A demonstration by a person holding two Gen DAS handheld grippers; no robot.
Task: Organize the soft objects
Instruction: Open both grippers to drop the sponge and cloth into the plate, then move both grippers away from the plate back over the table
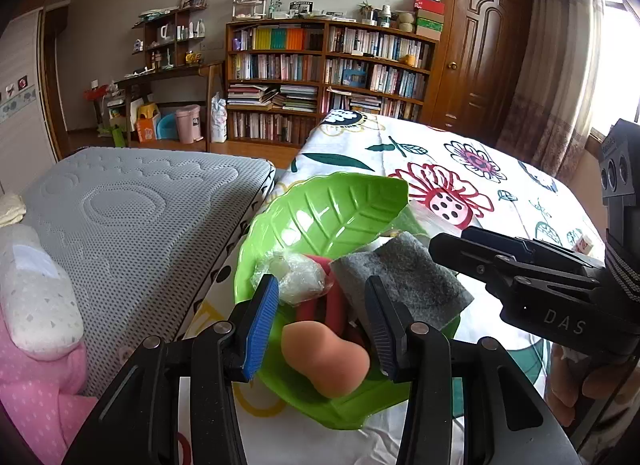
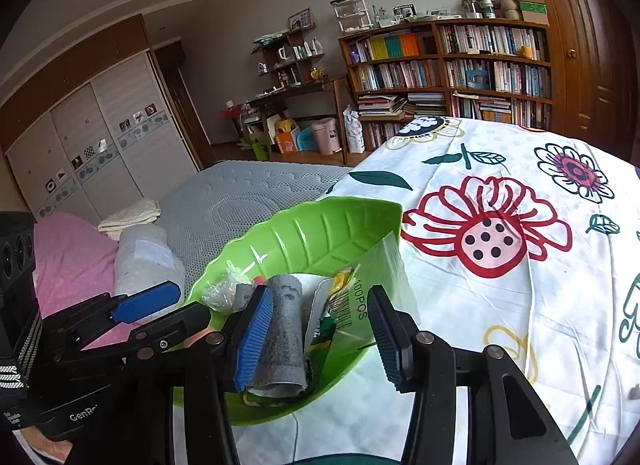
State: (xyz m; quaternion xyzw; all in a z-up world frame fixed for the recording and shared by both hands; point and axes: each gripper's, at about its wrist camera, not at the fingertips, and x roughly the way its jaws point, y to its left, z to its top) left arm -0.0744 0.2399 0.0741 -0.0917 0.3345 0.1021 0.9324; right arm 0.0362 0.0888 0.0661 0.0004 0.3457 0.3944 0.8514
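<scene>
Right gripper parted, gripping nothing, poised over green leaf-shaped dish. Grey felt pad rolled, touching its left finger, long axis running away from it; plastic packet between jaws. Left gripper half open around beige sponge, pads apart from it.

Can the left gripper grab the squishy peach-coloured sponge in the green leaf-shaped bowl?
Probably yes. The left gripper has its jaws open right above the peach sponge, which lies uncovered in the green leaf-shaped bowl, and nothing blocks the way down.
</scene>
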